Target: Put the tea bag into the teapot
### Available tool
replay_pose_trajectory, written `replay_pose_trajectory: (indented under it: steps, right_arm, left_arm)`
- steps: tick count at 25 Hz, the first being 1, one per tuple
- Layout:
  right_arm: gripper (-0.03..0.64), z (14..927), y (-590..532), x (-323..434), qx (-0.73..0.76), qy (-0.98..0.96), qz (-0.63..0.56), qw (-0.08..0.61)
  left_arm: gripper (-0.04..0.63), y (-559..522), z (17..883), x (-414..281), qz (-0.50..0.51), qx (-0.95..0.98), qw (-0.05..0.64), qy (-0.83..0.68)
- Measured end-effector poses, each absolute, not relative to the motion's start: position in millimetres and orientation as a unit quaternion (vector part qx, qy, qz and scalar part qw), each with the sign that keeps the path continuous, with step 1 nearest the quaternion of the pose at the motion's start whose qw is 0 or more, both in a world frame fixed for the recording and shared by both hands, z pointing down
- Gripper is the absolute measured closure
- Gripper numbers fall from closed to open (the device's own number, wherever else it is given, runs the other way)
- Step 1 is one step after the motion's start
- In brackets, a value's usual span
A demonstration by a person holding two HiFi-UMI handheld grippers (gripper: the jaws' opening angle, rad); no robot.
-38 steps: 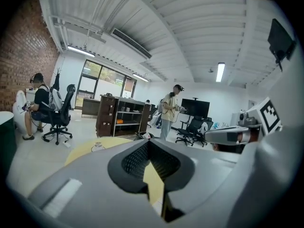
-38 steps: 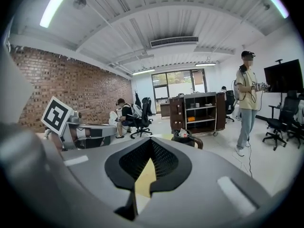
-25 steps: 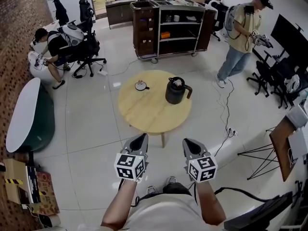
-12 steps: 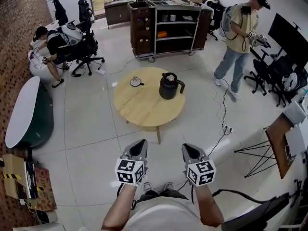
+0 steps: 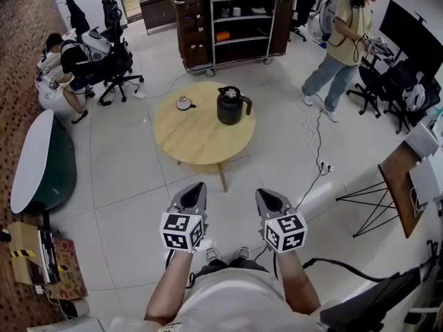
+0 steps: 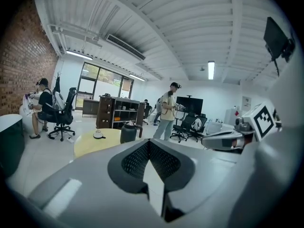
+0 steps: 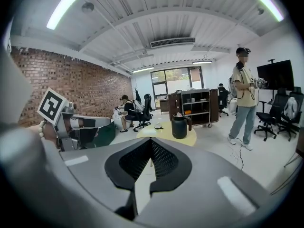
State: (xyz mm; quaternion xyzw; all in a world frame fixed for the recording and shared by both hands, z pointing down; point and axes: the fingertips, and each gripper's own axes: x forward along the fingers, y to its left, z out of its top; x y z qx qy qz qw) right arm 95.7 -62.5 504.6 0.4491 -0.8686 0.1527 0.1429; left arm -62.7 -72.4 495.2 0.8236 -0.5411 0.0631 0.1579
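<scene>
Since the earlier pictures the round wooden surface has shifted up and to the left in the head view and it looks a little smaller. The two grippers have kept their place low in the picture, side by side.

White tiled floor fills most of the room. At the far side stands a dark shelf trolley on wheels. The round surface stands between this trolley and the person who holds the grippers, well apart from both grippers. One person in a light shirt stands at the right of the trolley, and another person sits on an office chair at the left, near the brick wall.

The left gripper and the right gripper hang over bare floor and point toward the surface. In each gripper view the fingers are clenched, tip against tip, and nothing is between them.

The black teapot stands upright on the far right part of the surface, with its handle to the right. Something pale shows at its top, but it is too small to tell what it is. Left of the teapot, apart from it, lies a small white dish with a dark thing on it. Whether this is the tea bag I cannot tell.
</scene>
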Motion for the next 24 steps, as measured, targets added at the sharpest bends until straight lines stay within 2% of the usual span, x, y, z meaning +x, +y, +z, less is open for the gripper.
replay_pose_trajectory:
  steps: [9, 24]
  right_arm:
    - [0.617, 492, -59, 120, 0.456, -0.868, 0.146, 0.133]
    - [0.617, 487, -67, 114, 0.451, -0.872, 0.141, 0.128]
  left_arm:
    - [0.583, -69, 490, -32, 0.067, 0.828, 0.154, -0.534]
    - [0.583, -74, 485, -36, 0.066, 0.827, 0.149, -0.538]
